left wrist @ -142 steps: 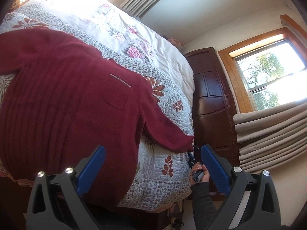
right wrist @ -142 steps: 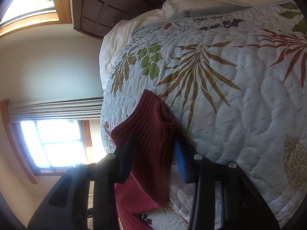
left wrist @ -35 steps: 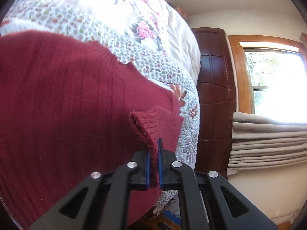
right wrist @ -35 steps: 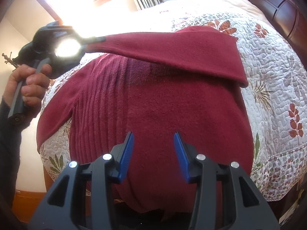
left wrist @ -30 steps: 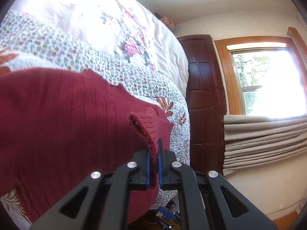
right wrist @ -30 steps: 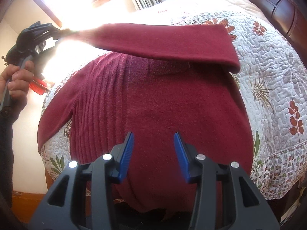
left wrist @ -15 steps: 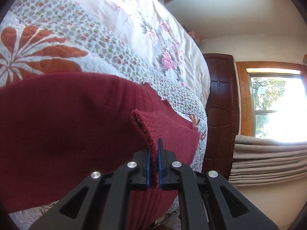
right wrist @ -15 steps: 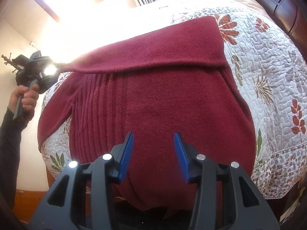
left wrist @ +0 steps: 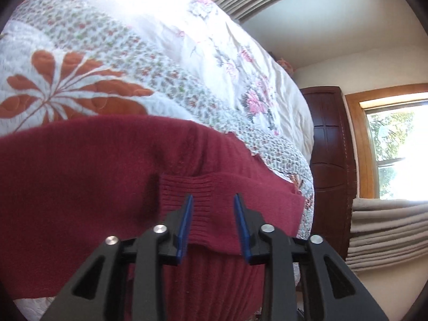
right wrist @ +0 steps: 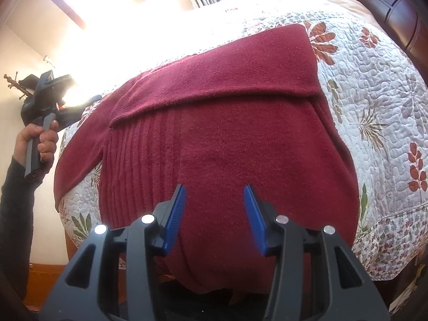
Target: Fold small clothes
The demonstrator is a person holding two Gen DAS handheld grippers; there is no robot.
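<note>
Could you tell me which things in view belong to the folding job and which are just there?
Part of the job:
- red sweater
- its folded-over sleeve, cuff lying between the open left gripper
- right gripper, open above the body

Just there:
- quilt
- window
- dark wooden headboard

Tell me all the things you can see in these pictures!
sweater: one, dark red, spread on the bed, one sleeve folded across its top
quilt: one, white with leaf prints, under the sweater
headboard: one, dark brown wood, at the bed's end
window: one, wood-framed, on the wall
left gripper: one, black with blue pads, open over the sleeve cuff
right gripper: one, black with blue pads, open above the sweater
hand: one, holding the left gripper's handle
</note>
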